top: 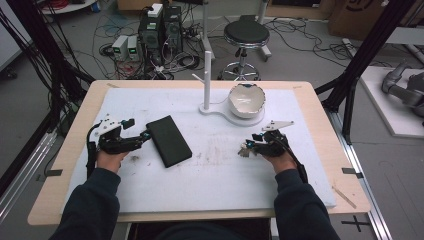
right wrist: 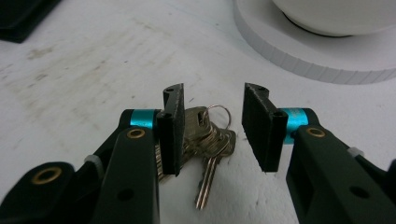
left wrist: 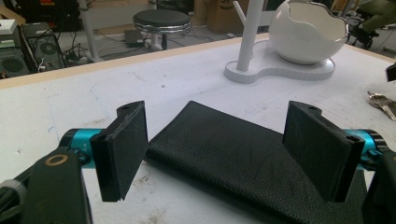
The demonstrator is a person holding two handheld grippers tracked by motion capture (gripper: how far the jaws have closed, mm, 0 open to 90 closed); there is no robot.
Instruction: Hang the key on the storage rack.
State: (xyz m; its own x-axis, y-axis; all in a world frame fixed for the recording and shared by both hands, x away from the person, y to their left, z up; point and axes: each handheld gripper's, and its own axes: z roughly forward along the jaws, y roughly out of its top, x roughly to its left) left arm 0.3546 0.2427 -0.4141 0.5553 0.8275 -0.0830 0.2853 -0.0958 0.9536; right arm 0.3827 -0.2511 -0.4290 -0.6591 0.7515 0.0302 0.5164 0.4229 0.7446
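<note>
Between the right tongs (right wrist: pixel 212 128), jaws apart, lies the key bunch (right wrist: pixel 208 140).

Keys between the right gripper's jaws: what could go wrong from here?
The keys fan out loosely on their ring, and the right gripper has a gap on one side, so a close may catch only some and the bunch may swing or slip. The left gripper straddles the flat black wallet; its jaws may skid over it.
</note>
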